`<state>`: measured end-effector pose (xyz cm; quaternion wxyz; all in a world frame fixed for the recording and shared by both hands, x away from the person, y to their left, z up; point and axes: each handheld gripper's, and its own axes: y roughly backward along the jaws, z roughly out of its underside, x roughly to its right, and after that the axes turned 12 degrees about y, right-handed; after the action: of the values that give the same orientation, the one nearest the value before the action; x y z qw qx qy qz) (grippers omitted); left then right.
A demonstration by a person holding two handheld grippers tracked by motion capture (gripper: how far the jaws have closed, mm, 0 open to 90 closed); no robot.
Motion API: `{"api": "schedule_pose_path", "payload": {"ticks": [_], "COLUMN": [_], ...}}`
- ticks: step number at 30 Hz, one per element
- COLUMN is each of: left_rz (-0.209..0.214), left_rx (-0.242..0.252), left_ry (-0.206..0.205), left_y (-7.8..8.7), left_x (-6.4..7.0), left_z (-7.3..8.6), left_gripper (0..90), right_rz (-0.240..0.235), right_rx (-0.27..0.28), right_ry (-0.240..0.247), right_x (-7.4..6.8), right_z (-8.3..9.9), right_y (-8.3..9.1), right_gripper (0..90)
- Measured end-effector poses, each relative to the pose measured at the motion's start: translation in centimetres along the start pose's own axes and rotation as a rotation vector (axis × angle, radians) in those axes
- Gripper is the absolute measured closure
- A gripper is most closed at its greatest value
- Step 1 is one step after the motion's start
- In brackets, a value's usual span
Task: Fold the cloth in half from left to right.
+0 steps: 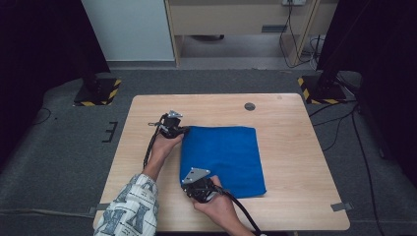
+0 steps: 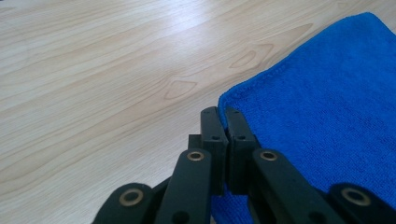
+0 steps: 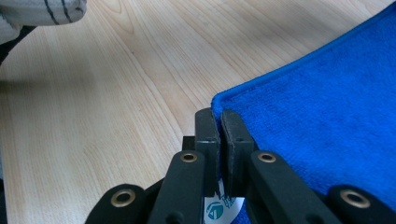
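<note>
— Blue cloth (image 1: 223, 160) lies flat on the worktop (image 1: 295, 162), yes?
— Yes. Left tool (image 2: 222, 113) and right tool (image 3: 217, 115) each pinch one corner at their tips, probably to fold it.

Overhead forward-down; gripper views close; shared cloth (image 1: 222, 160).

A pale wood-grain worktop (image 1: 295, 162) sits on grey carpet (image 1: 59, 162), a round grey cable cap (image 1: 250, 106) near its far edge. Two black stand bases with yellow-and-black hazard tape (image 1: 97, 92) flank the far corners, the second at the right (image 1: 322, 89). Dark curtains (image 1: 39, 44) hang on both sides. Behind, a white wall panel (image 1: 128, 29) and a light wooden desk frame (image 1: 236, 19), cables (image 1: 290, 39) trailing down beneath it.
</note>
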<state>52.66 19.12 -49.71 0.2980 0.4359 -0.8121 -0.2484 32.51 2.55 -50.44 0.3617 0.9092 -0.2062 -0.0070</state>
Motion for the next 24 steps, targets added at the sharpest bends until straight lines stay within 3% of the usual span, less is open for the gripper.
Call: {"api": "schedule_pose_path", "payload": {"ticks": [3, 8, 14, 24], "left_rz": [0.0, 0.035, 0.015, -0.011], "left_rx": [-0.002, 0.003, -0.006, -0.014], "left_ry": [0.014, 0.064, 0.033, 0.047], "left_y": [0.7, 1.7, 2.5, 3.3], "left_x": [-0.5, -1.7, -1.8, -2.7], "left_z": [-0.1, -0.3, -1.0, -1.3], "left_gripper": [88.1, 87.9, 88.2, 88.2], "right_rz": [0.009, 0.022, 0.025, 0.035], "right_rx": [0.007, 0.025, 0.038, 0.077], "right_ry": [0.0, 0.003, 0.005, -0.001], "right_x": [-0.5, -1.2, -1.4, -2.5], "right_z": [-0.6, -1.5, -2.1, -4.0], "right_y": [0.1, 0.1, -0.2, -0.7], "right_gripper": [87.5, 87.5, 87.7, 87.7]}}
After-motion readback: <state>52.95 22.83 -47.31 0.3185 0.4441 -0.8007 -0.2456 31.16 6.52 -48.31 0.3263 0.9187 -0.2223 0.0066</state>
